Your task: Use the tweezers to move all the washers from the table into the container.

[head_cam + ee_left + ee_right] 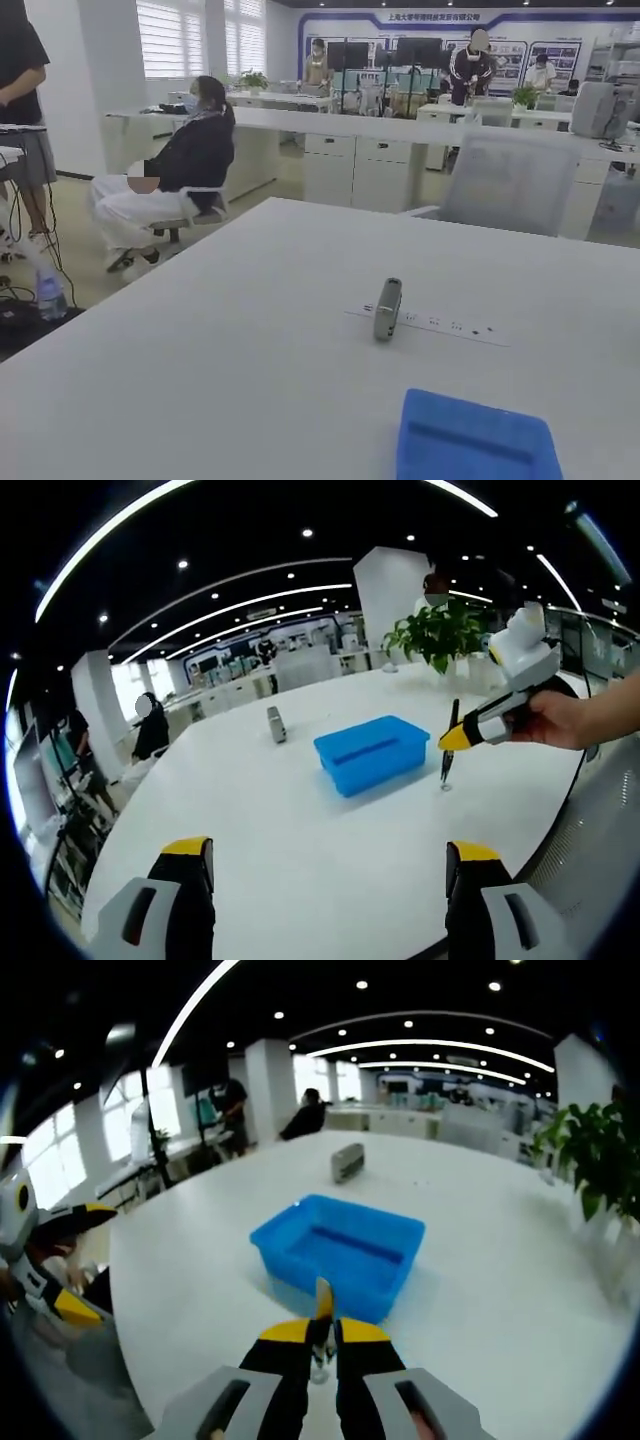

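Note:
The blue container lies on the white table near its front edge. My right gripper is shut on the black tweezers, just in front of the blue container. From the left gripper view, a hand holds the right gripper with the tweezers pointing down, tips at the tabletop beside the container. My left gripper stands open, nothing between its fingers, well back from the container. The washers are too small to make out.
A grey box-shaped device stands on a flat power strip beyond the container. A potted plant is at the table's far side. A seated person and an office chair are beyond the table.

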`<action>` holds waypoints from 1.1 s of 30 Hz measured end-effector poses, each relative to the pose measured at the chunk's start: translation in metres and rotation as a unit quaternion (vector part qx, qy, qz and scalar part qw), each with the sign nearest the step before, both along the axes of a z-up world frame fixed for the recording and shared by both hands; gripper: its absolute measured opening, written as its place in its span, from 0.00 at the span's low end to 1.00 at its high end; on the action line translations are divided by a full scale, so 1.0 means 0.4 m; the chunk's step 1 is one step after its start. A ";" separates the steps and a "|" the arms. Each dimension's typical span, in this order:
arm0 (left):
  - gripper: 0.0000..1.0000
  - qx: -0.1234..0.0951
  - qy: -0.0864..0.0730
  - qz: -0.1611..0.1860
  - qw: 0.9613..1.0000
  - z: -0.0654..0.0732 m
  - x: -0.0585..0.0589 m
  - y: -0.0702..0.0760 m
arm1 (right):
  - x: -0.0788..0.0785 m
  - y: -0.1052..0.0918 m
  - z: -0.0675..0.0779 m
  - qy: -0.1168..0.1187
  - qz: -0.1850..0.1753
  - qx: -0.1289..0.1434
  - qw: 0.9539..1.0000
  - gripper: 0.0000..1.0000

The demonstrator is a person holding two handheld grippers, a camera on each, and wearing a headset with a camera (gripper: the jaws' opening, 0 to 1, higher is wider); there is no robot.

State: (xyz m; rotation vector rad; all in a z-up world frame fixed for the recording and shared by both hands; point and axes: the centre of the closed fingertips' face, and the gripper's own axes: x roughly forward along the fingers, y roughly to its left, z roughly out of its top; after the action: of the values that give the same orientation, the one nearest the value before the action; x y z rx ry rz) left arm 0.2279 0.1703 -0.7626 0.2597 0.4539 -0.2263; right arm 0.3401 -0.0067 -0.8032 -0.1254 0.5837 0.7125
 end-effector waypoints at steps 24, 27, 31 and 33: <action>0.99 -0.049 -0.035 -0.013 0.998 0.050 0.001 -0.020 | -0.006 -0.004 -0.006 -0.003 0.009 -0.019 1.000 0.05; 0.99 -0.072 -0.045 -0.021 0.996 0.066 0.000 -0.031 | -0.007 -0.005 -0.004 -0.005 0.009 -0.020 1.000 0.05; 0.99 -0.079 -0.051 -0.018 0.995 0.070 0.002 -0.030 | -0.011 -0.003 -0.004 -0.002 0.009 -0.019 1.000 0.05; 0.99 -0.080 -0.052 -0.019 0.995 0.070 0.002 -0.031 | -0.015 0.000 -0.002 -0.003 0.009 -0.019 1.000 0.05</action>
State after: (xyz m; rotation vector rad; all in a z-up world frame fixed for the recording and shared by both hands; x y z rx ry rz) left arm 0.2287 0.1577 -0.7345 0.1215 0.3265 -0.2833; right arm 0.3339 -0.0066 -0.8040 -0.1676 0.5909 0.7181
